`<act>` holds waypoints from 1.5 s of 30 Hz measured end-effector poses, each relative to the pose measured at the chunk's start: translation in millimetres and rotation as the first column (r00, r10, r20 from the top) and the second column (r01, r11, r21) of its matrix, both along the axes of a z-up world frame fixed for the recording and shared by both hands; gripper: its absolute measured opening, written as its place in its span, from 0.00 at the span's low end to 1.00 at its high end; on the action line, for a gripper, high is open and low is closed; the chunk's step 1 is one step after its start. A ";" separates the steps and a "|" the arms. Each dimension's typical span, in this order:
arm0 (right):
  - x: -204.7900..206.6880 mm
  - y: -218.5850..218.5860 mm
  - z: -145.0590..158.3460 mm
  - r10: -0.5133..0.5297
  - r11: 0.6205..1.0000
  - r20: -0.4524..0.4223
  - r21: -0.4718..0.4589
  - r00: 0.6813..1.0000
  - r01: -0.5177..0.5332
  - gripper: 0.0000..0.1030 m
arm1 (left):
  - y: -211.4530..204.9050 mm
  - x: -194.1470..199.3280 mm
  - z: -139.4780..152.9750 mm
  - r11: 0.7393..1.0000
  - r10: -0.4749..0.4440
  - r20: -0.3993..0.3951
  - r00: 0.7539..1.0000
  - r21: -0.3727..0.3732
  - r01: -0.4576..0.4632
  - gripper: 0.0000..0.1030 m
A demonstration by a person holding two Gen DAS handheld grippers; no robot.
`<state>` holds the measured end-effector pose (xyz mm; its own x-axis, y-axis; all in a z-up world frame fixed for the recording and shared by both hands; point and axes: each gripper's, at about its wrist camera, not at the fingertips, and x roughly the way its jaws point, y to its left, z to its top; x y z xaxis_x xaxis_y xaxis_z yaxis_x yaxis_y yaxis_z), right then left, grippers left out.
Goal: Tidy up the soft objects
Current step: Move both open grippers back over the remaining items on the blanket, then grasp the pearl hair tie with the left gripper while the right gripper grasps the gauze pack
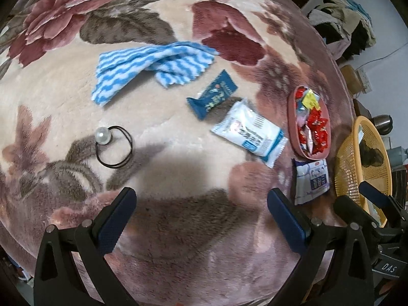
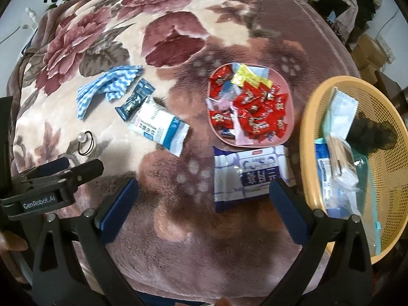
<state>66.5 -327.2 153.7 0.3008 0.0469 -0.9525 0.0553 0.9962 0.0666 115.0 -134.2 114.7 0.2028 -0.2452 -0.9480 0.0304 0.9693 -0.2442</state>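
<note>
On the floral blanket lie a blue-and-white wavy cloth [image 1: 150, 68] [image 2: 107, 88], a dark blue snack packet [image 1: 211, 94] [image 2: 135, 100], a white packet [image 1: 248, 132] [image 2: 159, 131], a white-and-blue packet [image 1: 311, 179] [image 2: 248, 176] and a black hair tie with a pearl [image 1: 113, 145] [image 2: 85, 145]. My left gripper [image 1: 201, 201] hovers open above the blanket, nearer the camera than the hair tie. Open too, my right gripper [image 2: 204, 191] sits just short of the white-and-blue packet. Neither holds anything.
A pink plate [image 1: 293, 127] [image 2: 288, 127] holds several wrapped candies. A yellow mesh basket [image 1: 349, 163] [image 2: 308, 117] at the right holds packets, a pouch and a dark fuzzy item. The bed edge drops off at the right, with cartons and clothes beyond.
</note>
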 end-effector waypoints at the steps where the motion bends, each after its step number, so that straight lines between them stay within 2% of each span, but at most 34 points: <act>1: 1.7 1.9 -1.2 0.003 1.000 -0.001 0.001 1.000 -0.003 1.00 | 5.2 0.9 -2.2 1.000 0.008 -0.004 1.000 0.000 -0.008 0.99; 12: 25.0 34.5 -27.2 0.054 0.998 -0.043 0.019 0.998 -0.053 1.00 | 60.4 5.9 -29.9 0.995 0.101 -0.050 0.994 0.011 -0.100 0.99; 21: 45.3 63.5 -46.8 0.119 0.993 -0.068 0.023 0.991 -0.117 1.00 | 95.5 16.7 -46.6 0.985 0.169 -0.067 0.983 -0.010 -0.170 0.99; 30: 78.9 82.6 -60.5 0.202 0.978 -0.031 -0.052 0.979 -0.204 1.00 | 125.1 35.2 -54.7 0.970 0.230 -0.068 0.971 -0.069 -0.234 0.99; 35: 93.9 85.2 -72.3 0.235 0.968 -0.038 -0.075 0.971 -0.238 1.00 | 125.1 48.6 -57.3 0.968 0.231 -0.061 0.971 -0.086 -0.236 0.98; 38: 98.5 83.6 -81.0 0.242 0.969 -0.060 -0.040 0.968 -0.244 0.99 | 117.7 53.8 -61.3 0.970 0.221 -0.062 0.973 -0.088 -0.226 0.92; 40: 98.9 84.2 -86.1 0.252 0.967 -0.072 -0.028 0.965 -0.255 0.99 | 111.9 56.8 -66.1 0.974 0.206 -0.067 0.976 -0.082 -0.211 0.83; 41: 98.5 84.1 -88.4 0.255 0.966 -0.073 -0.027 0.964 -0.257 0.95 | 109.3 57.8 -69.2 0.977 0.198 -0.068 0.978 -0.071 -0.203 0.82; 42: 97.8 84.0 -89.7 0.254 0.966 -0.074 -0.028 0.964 -0.257 0.87 | 107.9 57.9 -71.4 0.978 0.193 -0.069 0.979 -0.061 -0.198 0.78; 44: 96.3 84.0 -92.1 0.258 0.965 -0.079 -0.032 0.963 -0.261 0.80 | 102.9 59.2 -77.3 0.983 0.177 -0.075 0.981 -0.042 -0.181 0.62; 45: 95.4 84.5 -91.8 0.262 0.963 -0.077 -0.038 0.962 -0.266 0.75 | 101.1 59.5 -79.6 0.985 0.170 -0.078 0.982 -0.031 -0.172 0.49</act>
<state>161.9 -242.7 61.9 0.2158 0.0697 -0.9740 -0.2073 0.9780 0.0241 174.5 -33.1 35.1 0.1740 -0.2481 -0.9530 -0.1546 0.9488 -0.2753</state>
